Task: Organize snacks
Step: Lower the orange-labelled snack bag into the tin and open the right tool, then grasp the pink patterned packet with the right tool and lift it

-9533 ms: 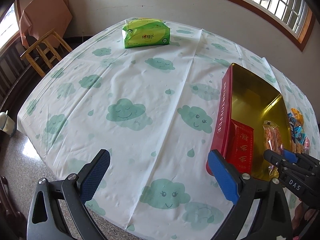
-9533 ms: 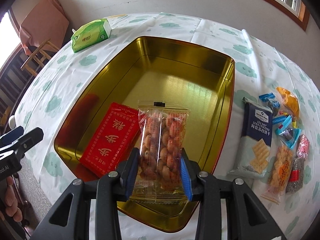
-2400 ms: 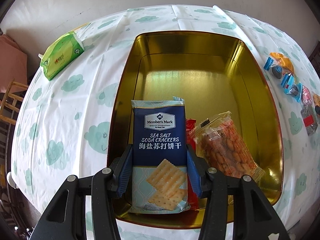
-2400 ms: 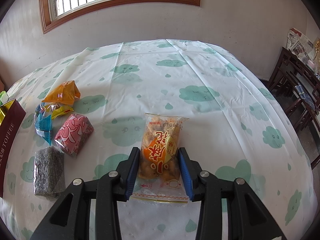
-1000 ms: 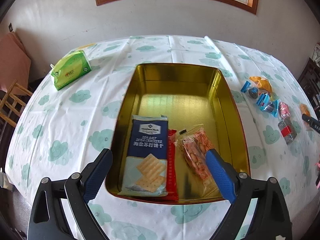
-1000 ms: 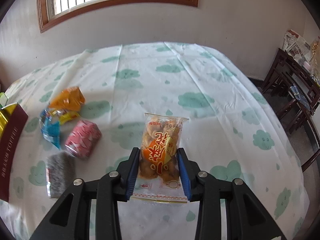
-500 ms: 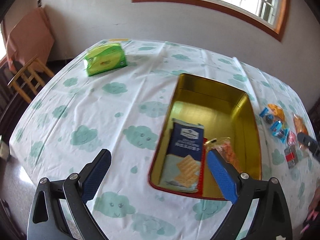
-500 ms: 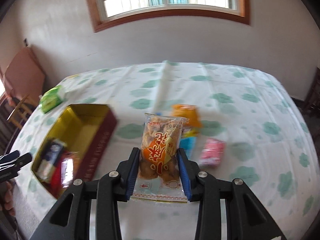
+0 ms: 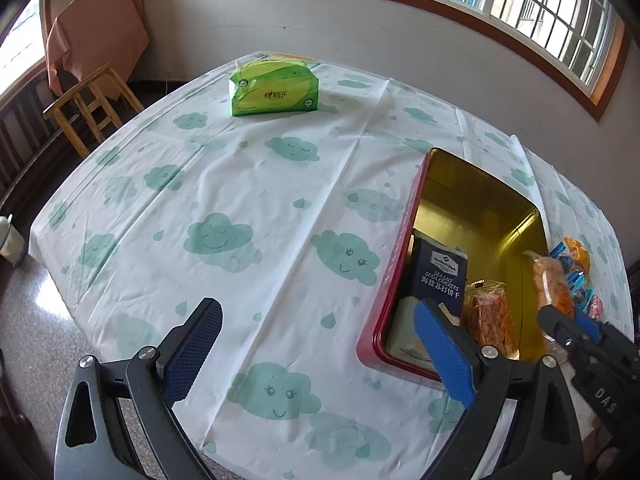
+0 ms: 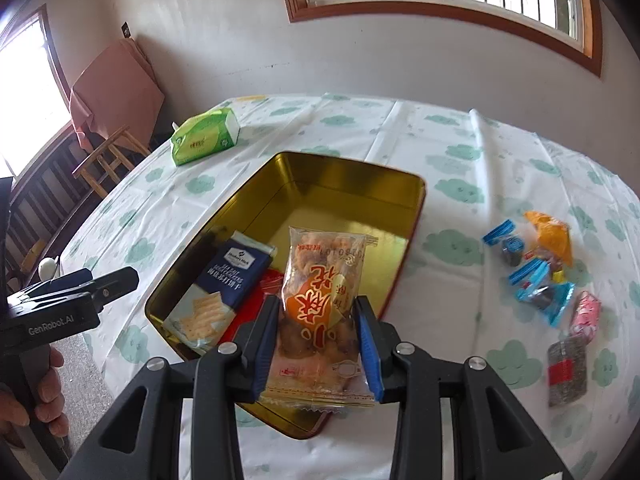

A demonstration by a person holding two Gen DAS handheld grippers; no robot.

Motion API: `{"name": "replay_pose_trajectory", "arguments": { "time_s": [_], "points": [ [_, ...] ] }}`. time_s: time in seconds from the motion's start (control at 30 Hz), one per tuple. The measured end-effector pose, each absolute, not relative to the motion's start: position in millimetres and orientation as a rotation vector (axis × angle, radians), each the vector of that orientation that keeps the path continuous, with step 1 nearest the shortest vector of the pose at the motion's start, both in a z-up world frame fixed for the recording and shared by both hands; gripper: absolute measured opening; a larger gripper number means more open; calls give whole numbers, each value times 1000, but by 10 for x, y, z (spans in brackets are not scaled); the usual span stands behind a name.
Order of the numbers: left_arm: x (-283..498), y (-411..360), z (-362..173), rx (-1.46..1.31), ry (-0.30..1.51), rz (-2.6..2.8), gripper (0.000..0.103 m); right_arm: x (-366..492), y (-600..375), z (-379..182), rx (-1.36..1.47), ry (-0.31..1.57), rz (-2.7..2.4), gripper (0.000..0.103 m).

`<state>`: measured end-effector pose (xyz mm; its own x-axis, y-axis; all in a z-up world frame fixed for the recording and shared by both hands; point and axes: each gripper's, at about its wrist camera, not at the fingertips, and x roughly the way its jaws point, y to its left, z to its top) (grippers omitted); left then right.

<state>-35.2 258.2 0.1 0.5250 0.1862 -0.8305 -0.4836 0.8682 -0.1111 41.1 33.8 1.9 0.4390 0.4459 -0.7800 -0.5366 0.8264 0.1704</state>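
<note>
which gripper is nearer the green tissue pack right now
Probably the left, though it's a close call. The left gripper hangs open over bare tablecloth, facing the green tissue pack. The right gripper, holding the orange snack bag, sits over the gold tin.

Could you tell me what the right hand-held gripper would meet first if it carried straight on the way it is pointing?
Probably the gold tin: the right hand-held gripper, shut on the orange snack packet, points over its open inside, though its height above is unclear.

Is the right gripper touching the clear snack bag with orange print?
Touching. In the right wrist view, both blue pads of the right gripper press against the sides of the clear snack bag.
</note>
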Motion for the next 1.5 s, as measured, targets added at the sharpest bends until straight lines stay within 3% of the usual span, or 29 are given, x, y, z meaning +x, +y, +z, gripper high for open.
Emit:
{"name": "replay_pose_trajectory", "arguments": {
  "time_s": [0.67,1.5],
  "points": [
    [-447,2707,-97,-330,972,466,95,409,616,-305,-136,1010,605,39],
    [-265,2120,35,-231,973,354,95,434,-73,68,-72,886,545,43]
  ]
}}
